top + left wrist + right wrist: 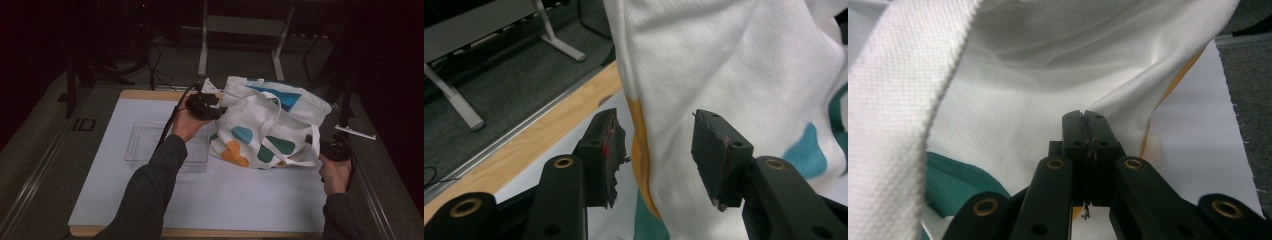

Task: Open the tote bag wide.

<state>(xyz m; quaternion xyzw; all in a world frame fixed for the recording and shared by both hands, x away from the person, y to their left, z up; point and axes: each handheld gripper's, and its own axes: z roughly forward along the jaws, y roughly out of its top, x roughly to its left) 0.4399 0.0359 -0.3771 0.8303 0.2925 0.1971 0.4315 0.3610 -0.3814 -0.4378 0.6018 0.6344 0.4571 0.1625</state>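
"ID" on the dark floor [83,124].

lab recording bay | dark drapes | metal stand legs [240,35] | floor cables [150,60]

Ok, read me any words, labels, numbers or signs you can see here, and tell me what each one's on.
"ID": dark letters on the grey floor strip left of the table.
The tote bag carries only teal, blue and orange blobs, no lettering.
The left gripper and right gripper show no readable marking.
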